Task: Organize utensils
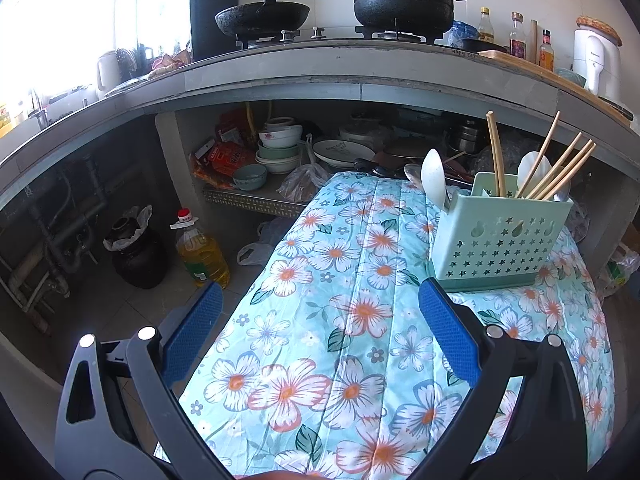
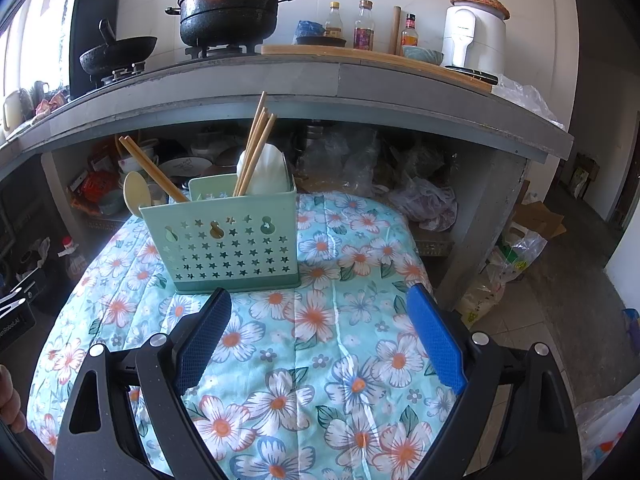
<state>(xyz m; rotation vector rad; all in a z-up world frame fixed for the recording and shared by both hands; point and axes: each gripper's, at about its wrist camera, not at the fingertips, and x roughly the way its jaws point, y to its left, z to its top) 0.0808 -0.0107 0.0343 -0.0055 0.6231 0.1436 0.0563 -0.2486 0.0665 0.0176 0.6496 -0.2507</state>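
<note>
A pale green utensil holder (image 1: 500,240) (image 2: 228,240) with star-shaped holes stands upright on a floral cloth (image 1: 344,320) (image 2: 320,340) that covers a small table. Several wooden chopsticks (image 1: 560,168) (image 2: 254,148) and white spoons (image 1: 434,178) (image 2: 268,172) stick out of it; a cream spoon (image 2: 136,194) leans at its left end. My left gripper (image 1: 320,292) hovers open over the cloth, left of and nearer than the holder. My right gripper (image 2: 318,296) is open too, just in front of the holder, with only cloth between its blue pads.
Behind the table runs a concrete counter (image 1: 360,68) (image 2: 360,80) with a wok (image 1: 262,16), a black pot (image 2: 228,12), bottles and a white appliance (image 2: 474,38). Bowls and plates (image 1: 280,148) fill the shelf beneath. An oil bottle (image 1: 202,250) and a dark jar (image 1: 138,252) stand on the floor at left; bags (image 2: 504,264) lie at right.
</note>
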